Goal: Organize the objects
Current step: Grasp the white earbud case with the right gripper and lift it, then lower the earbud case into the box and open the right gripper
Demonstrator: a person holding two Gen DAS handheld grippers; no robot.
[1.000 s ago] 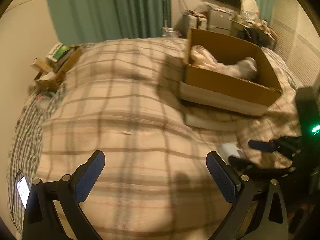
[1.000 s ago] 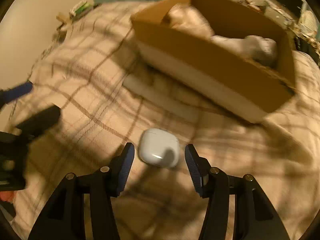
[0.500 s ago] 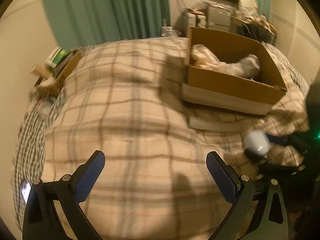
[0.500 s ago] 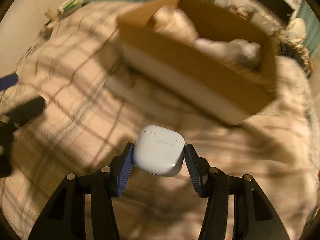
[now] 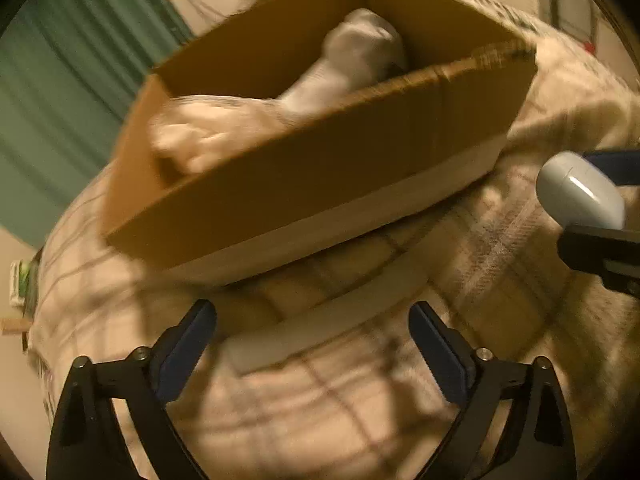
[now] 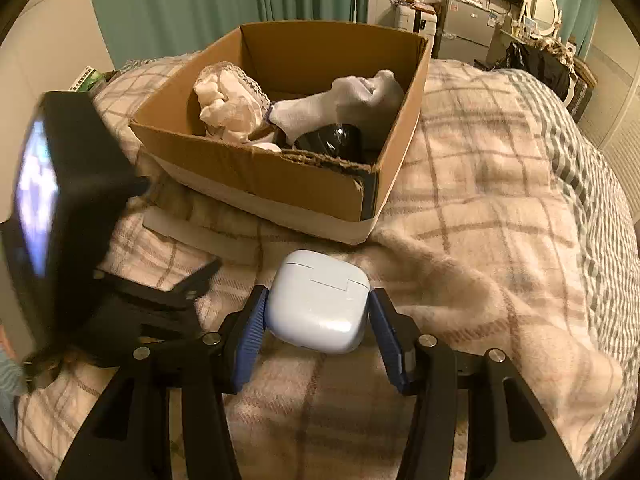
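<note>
Earbud case (image 6: 318, 302), white and rounded, is being clamped between the blue pads (image 6: 249, 336) of the right tool (image 6: 316, 320), raised above the plaid blanket (image 6: 480, 208) of the bed. It is being held just short of the near wall of the cardboard box (image 6: 256, 168), where a white sock (image 6: 340, 104) and a cream cloth (image 6: 228, 100) are lying. The left tool (image 5: 312, 344) is being kept apart, gripping nothing, facing the box's long side.

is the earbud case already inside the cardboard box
No, the white earbud case is clamped in the right gripper above the plaid blanket, short of the cardboard box.
</note>
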